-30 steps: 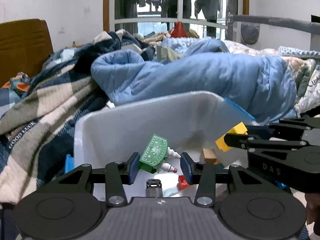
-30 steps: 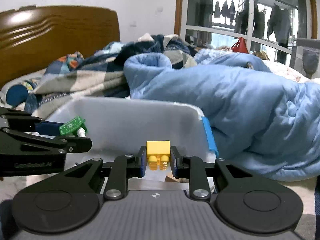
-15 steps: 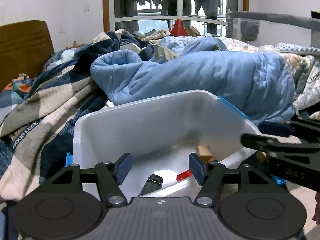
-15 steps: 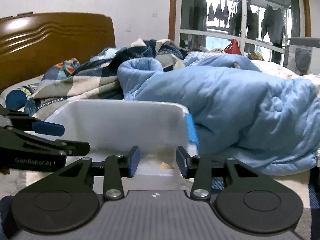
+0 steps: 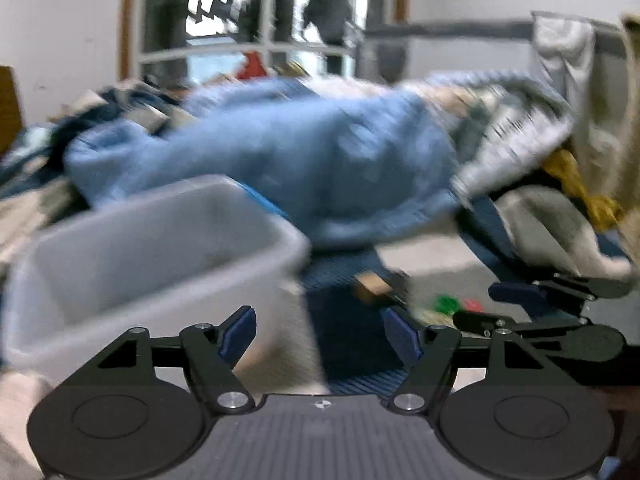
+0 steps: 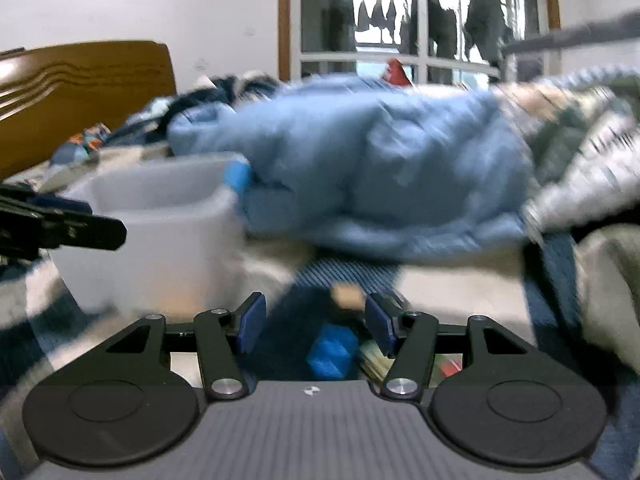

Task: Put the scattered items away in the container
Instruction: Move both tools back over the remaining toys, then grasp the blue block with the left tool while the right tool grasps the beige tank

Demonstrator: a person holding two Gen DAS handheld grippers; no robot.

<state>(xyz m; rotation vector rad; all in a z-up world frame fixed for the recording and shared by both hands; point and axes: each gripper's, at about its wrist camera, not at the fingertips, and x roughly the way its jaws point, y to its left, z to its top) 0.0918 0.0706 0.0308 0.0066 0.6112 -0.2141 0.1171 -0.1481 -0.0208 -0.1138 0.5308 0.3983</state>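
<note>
Only my right view shows a blue block (image 6: 333, 351); both claws (image 5: 319, 330) (image 6: 313, 322) wide open, empty, beside the white bin (image 5: 132, 248)

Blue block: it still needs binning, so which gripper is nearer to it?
Right. The blue block lies just ahead of the open right gripper; the left gripper is off to its left beside the bin.

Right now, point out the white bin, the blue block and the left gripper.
white bin (image 5: 132, 248), left wrist view, inner wall.
blue block (image 6: 334, 350), right wrist view, its face.
left gripper (image 5: 320, 330), left wrist view, between fingertips.
</note>
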